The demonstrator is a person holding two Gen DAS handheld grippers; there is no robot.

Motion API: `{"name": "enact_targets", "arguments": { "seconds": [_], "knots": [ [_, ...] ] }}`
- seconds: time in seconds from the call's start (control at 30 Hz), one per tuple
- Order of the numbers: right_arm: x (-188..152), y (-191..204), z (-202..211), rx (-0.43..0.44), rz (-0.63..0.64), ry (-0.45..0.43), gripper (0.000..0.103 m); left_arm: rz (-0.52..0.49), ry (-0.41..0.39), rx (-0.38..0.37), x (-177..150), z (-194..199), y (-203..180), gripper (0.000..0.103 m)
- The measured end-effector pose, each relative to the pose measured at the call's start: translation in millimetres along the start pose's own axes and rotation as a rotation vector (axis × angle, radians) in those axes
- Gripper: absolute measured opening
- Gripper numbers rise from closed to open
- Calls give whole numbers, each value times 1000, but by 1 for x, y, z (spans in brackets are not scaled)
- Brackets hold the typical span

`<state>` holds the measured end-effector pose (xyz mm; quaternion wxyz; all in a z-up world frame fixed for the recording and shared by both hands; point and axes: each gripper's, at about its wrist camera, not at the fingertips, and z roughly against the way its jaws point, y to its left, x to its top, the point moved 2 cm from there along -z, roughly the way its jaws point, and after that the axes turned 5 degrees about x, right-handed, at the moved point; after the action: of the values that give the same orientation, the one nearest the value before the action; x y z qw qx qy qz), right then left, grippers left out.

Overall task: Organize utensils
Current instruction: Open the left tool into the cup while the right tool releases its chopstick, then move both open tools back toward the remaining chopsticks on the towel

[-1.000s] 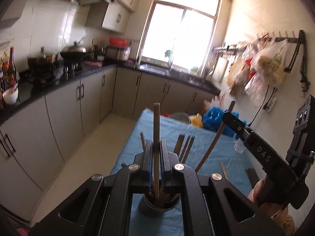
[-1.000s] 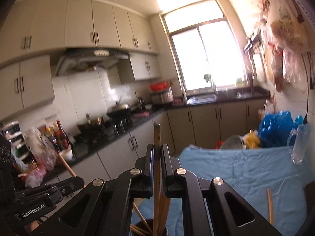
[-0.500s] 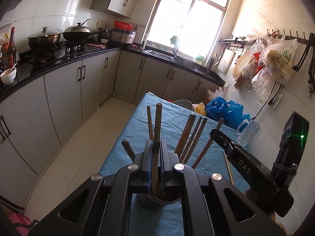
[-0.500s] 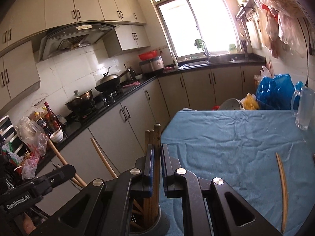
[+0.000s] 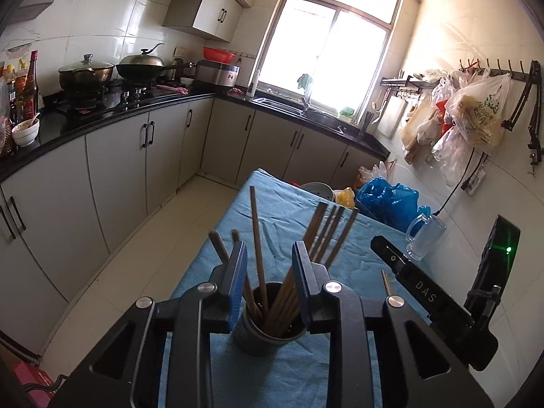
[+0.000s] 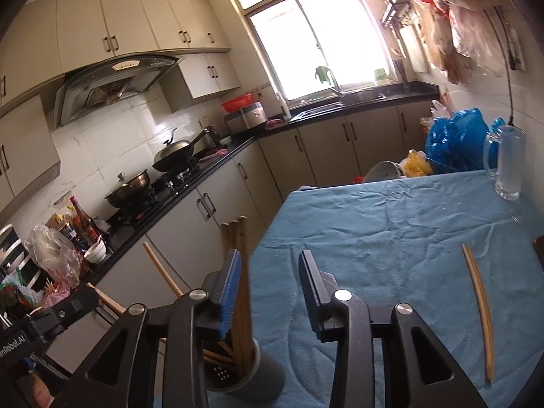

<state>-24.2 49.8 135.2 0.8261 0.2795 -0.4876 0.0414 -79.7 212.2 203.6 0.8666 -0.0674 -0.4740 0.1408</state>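
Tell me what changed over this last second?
Both grippers, left and right, were clamped on wooden chopsticks; both have opened and released them into the dark round metal holder. One loose wooden chopstick remains on the blue tablecloth; the glass mug has stayed put.

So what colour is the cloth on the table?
Blue. The tablecloth is a wrinkled plain blue, seen best in the right wrist view.

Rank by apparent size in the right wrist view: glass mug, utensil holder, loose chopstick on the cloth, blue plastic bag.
1. utensil holder, though nearness to the camera inflates it
2. blue plastic bag
3. glass mug
4. loose chopstick: longest, but thinnest

The bag and mug ranking is unsure.
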Motion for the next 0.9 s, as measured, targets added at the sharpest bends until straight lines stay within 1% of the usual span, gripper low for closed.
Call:
{"name": "enact_targets", "arguments": {
  "seconds": [0.17, 0.3, 0.33, 0.4, 0.67, 0.77, 0.9],
  "knots": [
    [-7, -30, 11, -47, -66, 16, 41, -31, 17, -19, -9, 2, -15, 26],
    [-15, -55, 23, -93, -115, 23, 45, -67, 32, -41, -19, 5, -34, 27],
    [-17, -62, 27, -105, -127, 24, 46, -80, 37, -47, -22, 6, -40, 27],
    [-22, -74, 33, -119, -147, 29, 48, -112, 47, -55, -29, 5, -51, 33],
    [-40, -117, 61, -183, -211, 37, 48, -257, 70, -49, -57, 2, -100, 36],
    [-45, -132, 72, -208, -222, 36, 48, -289, 81, -50, -63, 0, -111, 38],
    [-51, -152, 81, -241, -247, 43, 48, -320, 98, -50, -70, -5, -125, 38]
  ]
}}
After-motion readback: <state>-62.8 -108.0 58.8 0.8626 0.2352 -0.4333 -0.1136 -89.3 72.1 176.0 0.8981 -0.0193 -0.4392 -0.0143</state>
